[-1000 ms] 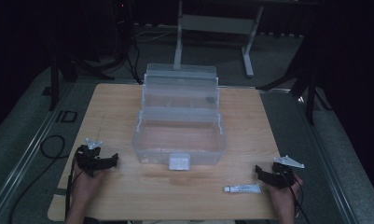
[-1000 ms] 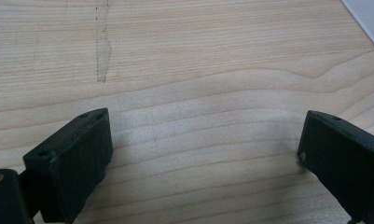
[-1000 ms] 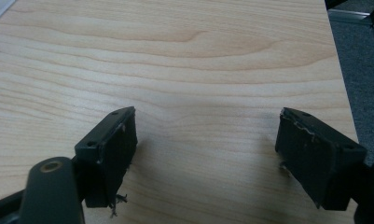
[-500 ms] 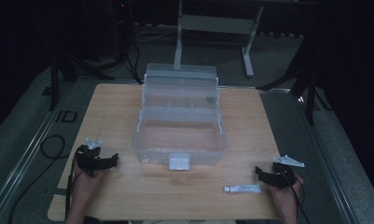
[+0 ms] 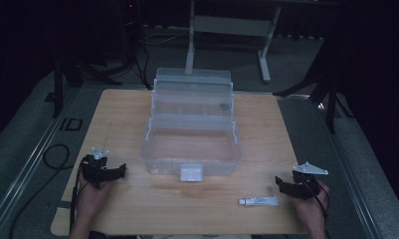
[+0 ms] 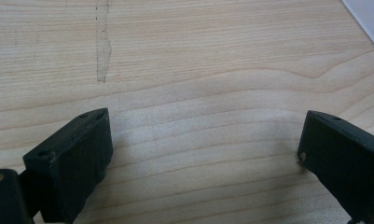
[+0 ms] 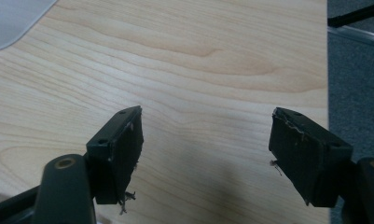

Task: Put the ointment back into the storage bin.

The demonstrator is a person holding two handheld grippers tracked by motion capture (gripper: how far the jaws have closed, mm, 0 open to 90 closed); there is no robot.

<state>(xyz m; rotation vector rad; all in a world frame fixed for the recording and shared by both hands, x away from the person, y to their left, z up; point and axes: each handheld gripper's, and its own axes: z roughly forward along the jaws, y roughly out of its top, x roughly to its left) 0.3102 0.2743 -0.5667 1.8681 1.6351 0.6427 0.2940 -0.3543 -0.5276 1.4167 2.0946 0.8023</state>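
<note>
Pale wood grain is running under both of my tools, and nothing is lying between either pair of jaws. I am resting my left gripper (image 5: 118,172) on the table (image 5: 112,114) near its left edge, jaws spread wide over bare board, parked out of the way so the middle stays free. I am holding my right gripper (image 5: 281,185) near the right edge, its jaws standing apart too, though they have just been closing a little, with only wood between them; I judge I am readying them for a slim thing.

That slim thing is the small white tube (image 5: 258,201), lying flat on the table just beside my right gripper, toward the middle, not touched by it. It is lying crosswise in front of me, so I would be taking it across its narrow body, I think.

The clear plastic box (image 5: 191,149) is sitting in the middle of the table with its lid thrown back and its trays stepped open, facing me, well apart from both hands. That open mouth is likely where the tube is going.
</note>
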